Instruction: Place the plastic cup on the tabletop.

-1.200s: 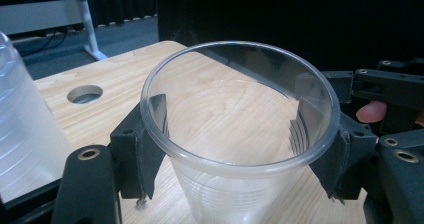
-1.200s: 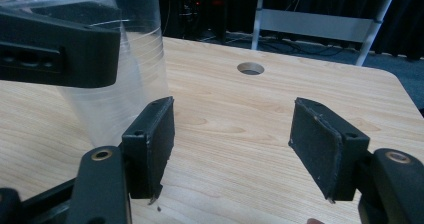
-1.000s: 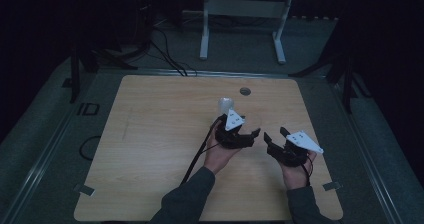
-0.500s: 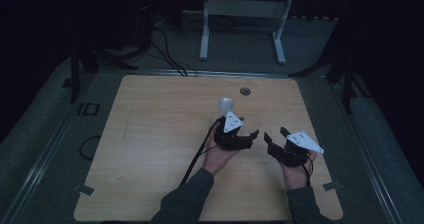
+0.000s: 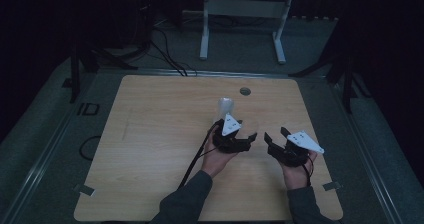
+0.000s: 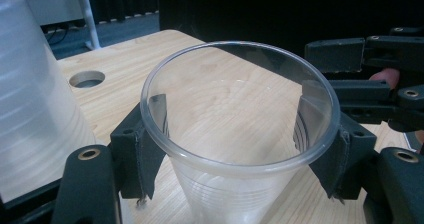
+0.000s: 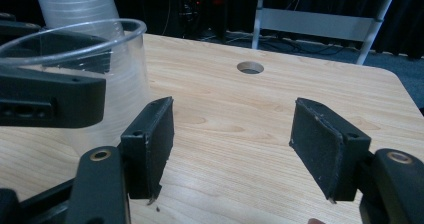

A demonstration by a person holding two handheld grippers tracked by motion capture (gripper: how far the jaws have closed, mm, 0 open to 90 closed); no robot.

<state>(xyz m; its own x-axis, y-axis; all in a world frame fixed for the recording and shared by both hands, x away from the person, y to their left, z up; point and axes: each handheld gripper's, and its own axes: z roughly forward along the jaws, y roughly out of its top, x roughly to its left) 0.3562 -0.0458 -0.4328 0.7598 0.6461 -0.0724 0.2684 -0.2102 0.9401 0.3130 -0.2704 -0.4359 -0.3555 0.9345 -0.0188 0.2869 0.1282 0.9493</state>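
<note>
Left gripper [image 6: 240, 164] clasps the clear cup [image 6: 240, 149] between its jaws.

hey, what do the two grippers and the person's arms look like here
Both grippers are black, with blocky jaws that end in flat dark pads and show brass-coloured pivot screws. The left gripper and the right gripper each carry a pale grey three-cornered plate on top. A black cable trails from the left one along the table. The person wears dark grey long sleeves.
</note>
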